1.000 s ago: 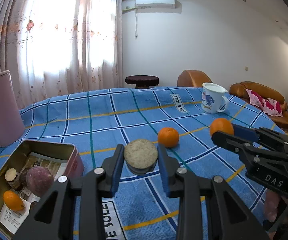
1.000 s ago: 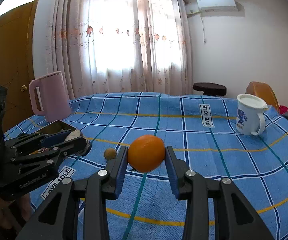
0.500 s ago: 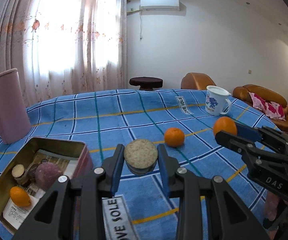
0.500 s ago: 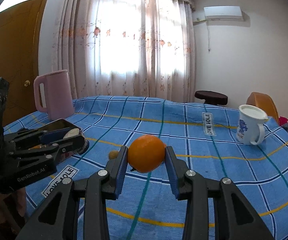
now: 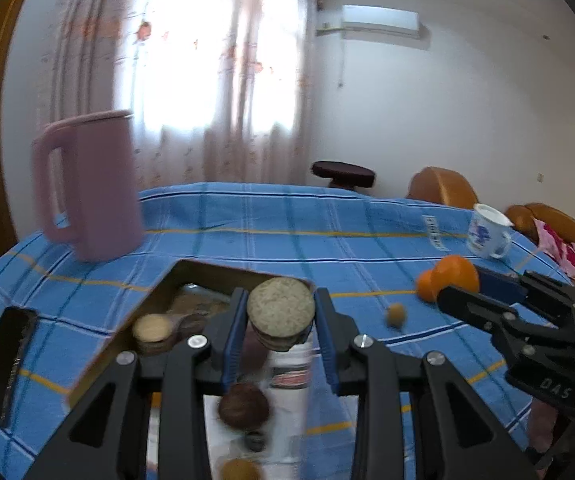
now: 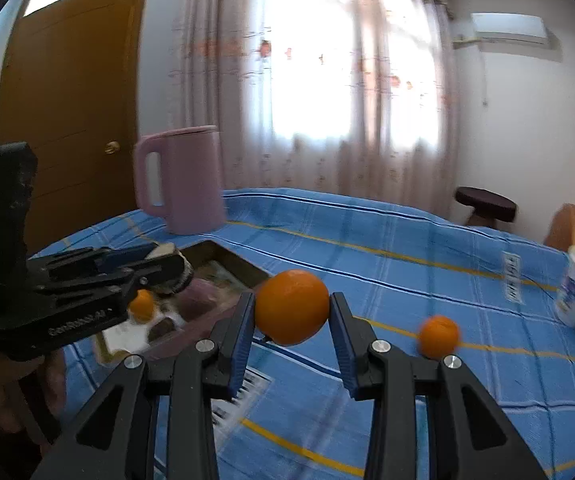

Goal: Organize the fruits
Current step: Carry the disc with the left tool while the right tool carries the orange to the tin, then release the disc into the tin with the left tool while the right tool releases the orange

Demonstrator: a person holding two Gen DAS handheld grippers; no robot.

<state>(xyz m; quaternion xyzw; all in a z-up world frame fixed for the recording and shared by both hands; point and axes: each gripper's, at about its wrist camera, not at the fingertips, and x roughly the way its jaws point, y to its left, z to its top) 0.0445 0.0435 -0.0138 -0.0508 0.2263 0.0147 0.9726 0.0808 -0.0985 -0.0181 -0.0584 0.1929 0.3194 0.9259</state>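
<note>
My left gripper (image 5: 280, 334) clamps a firm, flat round fruit (image 5: 280, 312) at lower centre; my right gripper (image 6: 291, 334) squeezes the soft-skinned orange (image 6: 292, 306) across its widest part.

Bright light comes through the curtains (image 5: 215, 80) at the top middle. A white wall (image 5: 427, 120) is on the right, with an air conditioner (image 5: 381, 22) up high. A brown door (image 6: 67, 120) stands at the left.
</note>
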